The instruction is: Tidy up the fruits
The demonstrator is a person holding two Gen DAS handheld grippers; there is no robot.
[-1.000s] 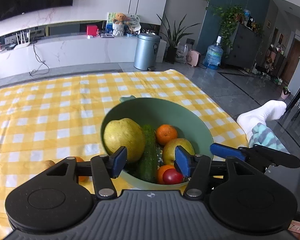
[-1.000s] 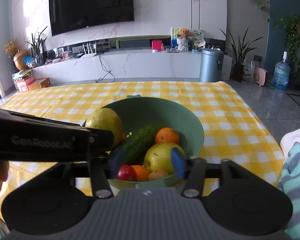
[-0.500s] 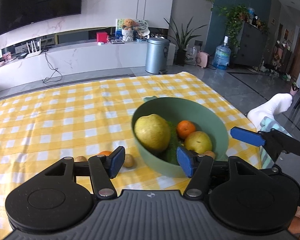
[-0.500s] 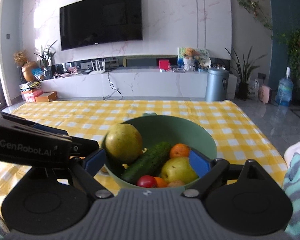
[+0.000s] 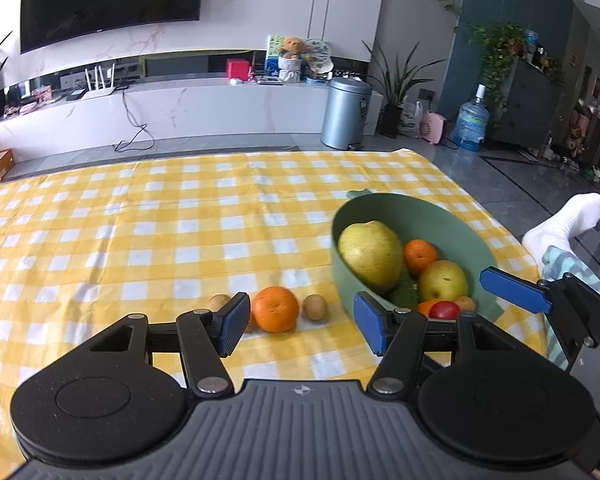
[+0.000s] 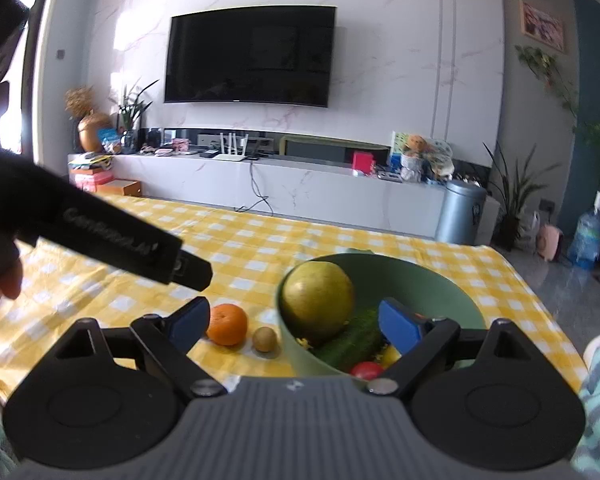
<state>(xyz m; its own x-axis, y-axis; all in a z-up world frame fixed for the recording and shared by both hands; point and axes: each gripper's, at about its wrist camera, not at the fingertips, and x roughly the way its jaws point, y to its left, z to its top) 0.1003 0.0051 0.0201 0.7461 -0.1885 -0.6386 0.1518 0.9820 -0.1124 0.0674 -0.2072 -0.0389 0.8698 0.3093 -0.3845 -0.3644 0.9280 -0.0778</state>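
A green bowl (image 5: 452,216) stands on the yellow checked cloth and holds a large yellow pomelo (image 5: 370,250), an orange (image 5: 420,255), a pear (image 5: 443,280), a cucumber (image 6: 350,342) and a red tomato (image 5: 444,310). On the cloth left of the bowl lie an orange (image 5: 275,309), a kiwi (image 5: 315,307) and a small brown fruit (image 5: 219,302). My left gripper (image 5: 300,328) is open and empty, just short of the loose orange. My right gripper (image 6: 296,326) is open and empty, in front of the bowl; the bowl (image 6: 428,280), orange (image 6: 227,324) and kiwi (image 6: 265,339) show there too.
The checked cloth (image 5: 140,220) stretches far to the left and back. Beyond it stand a white TV bench (image 5: 180,108), a metal bin (image 5: 346,114) and a water bottle (image 5: 470,124). A person's socked foot (image 5: 564,228) lies right of the bowl.
Both grippers have pulled back and up from the bowl. The left one has swung left, bringing the loose orange and kiwi into view. The right gripper's jaws have opened wider.
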